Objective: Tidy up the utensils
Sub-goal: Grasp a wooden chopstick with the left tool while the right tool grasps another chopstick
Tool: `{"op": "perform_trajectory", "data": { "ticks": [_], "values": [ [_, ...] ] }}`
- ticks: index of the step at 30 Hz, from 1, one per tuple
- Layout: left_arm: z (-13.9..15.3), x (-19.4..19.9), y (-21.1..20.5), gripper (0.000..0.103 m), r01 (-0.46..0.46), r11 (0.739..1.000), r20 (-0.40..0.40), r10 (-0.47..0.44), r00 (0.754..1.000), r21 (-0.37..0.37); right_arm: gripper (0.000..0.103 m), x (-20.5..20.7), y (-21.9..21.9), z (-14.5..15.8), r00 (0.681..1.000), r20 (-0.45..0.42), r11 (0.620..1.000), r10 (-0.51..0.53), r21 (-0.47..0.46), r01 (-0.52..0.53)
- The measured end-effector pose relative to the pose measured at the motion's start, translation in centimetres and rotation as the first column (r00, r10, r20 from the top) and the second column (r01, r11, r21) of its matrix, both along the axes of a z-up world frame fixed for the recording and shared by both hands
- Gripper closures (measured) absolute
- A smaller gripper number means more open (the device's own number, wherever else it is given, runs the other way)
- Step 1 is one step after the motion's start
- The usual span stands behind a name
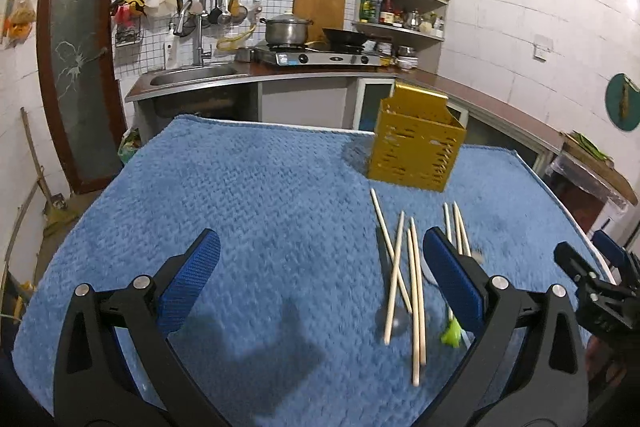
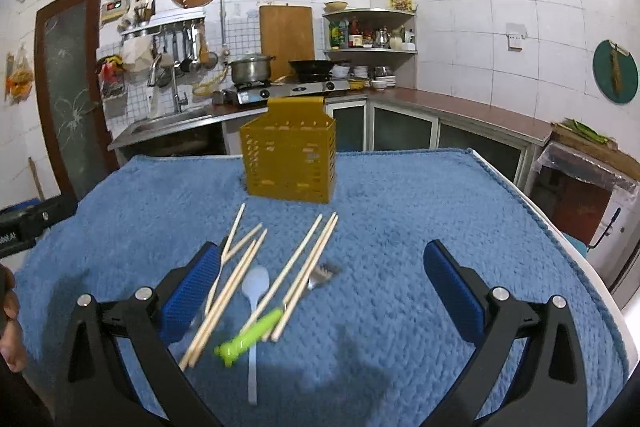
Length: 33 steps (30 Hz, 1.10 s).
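A yellow perforated utensil holder (image 1: 416,147) (image 2: 291,159) stands upright at the far side of the blue towel (image 1: 260,195) (image 2: 400,211). Several wooden chopsticks (image 1: 414,291) (image 2: 236,283) lie scattered in front of it. Among them lie a white plastic spoon (image 2: 253,307) and a fork with a green handle (image 2: 250,337); the green handle (image 1: 451,334) also shows in the left wrist view. My left gripper (image 1: 320,279) is open and empty, left of the chopsticks. My right gripper (image 2: 320,287) is open and empty above the utensils' right side.
The towel covers a white table whose edge (image 2: 560,227) shows on the right. Behind are a kitchen counter with a sink (image 1: 192,75), a stove with a pot (image 1: 286,29) and a wok, and corner shelves (image 2: 370,31).
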<state>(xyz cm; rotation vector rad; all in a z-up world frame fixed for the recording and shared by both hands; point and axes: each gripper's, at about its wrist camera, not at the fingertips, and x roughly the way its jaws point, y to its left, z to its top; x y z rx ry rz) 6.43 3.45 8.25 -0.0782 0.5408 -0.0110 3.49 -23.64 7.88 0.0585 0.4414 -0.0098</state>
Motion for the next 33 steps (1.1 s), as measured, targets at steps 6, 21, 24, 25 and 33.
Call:
{"op": "perform_trajectory", "data": {
  "ticks": [6,21,24,25,33],
  "values": [
    [0.6,4.5,-1.3,0.005,0.049,0.999,-0.030,-0.049,0.998,0.001,0.004,4.8,-0.5,0.9,0.998,-0.056,1.000,-0.002,0.023,0.003],
    [-3.9,16.7,-5.0,0.012,0.052,0.998,-0.186,-0.044,0.982,0.040,0.004,16.2,-0.5,-4.1,0.961,-0.275,1.000,0.002,0.008,0.000],
    [-5.9,18.0,-5.0,0.018,0.050,0.998,-0.231,-0.044,0.972,0.022,0.004,17.8,-1.1,-6.6,0.947,-0.320,1.000,-0.026,0.000,0.028],
    [-6.8,18.3,-5.2,0.020,0.063,0.998,-0.247,-0.054,0.968,0.028,0.005,18.2,-1.4,-7.5,0.943,-0.331,1.000,-0.031,-0.005,0.031],
    [-10.8,20.4,-6.1,0.023,0.086,0.996,-0.311,-0.078,0.947,0.013,0.031,19.8,-2.1,-11.5,0.912,-0.409,0.999,-0.023,0.020,0.034]
  ]
}}
